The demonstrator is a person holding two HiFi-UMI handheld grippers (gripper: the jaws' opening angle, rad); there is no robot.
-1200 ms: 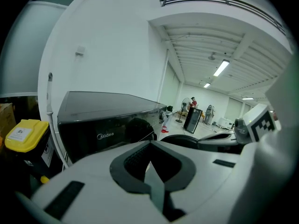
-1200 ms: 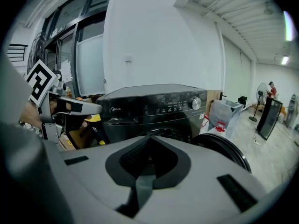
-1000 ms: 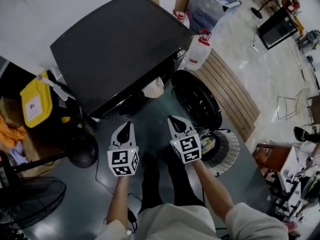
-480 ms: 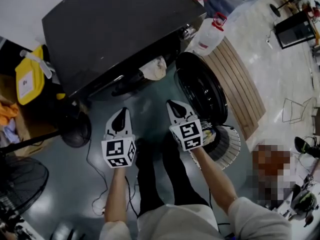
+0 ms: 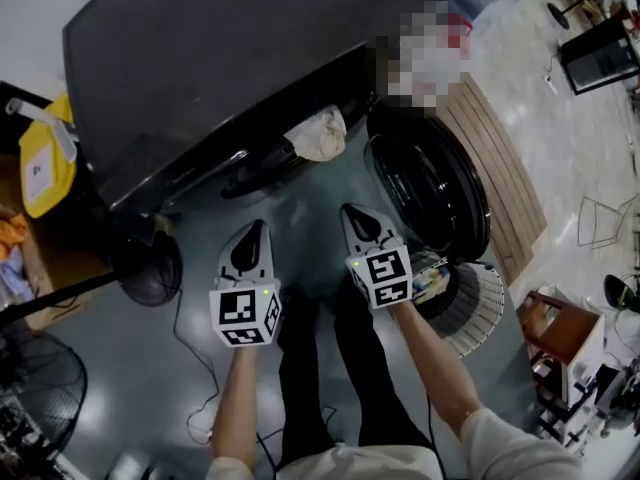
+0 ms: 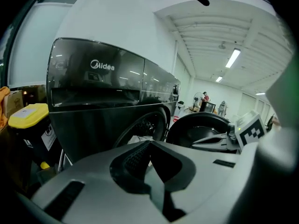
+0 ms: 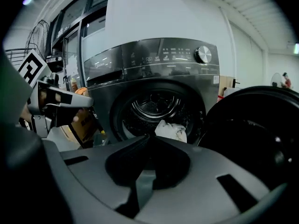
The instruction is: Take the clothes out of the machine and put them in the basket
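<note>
Jaws on my right gripper and left gripper were pressed together, holding nothing. The white cloth hung from the machine's mouth, above both in the head view and, I judged, nearer the right gripper. The basket sat just beside that gripper, lower right.

left tongs: closed, empty | washing machine: ahead, door open | cloth: at drum mouth

The machine is showing dark grey; the cloth is looking off-white; the container is showing bright yellow.
</note>
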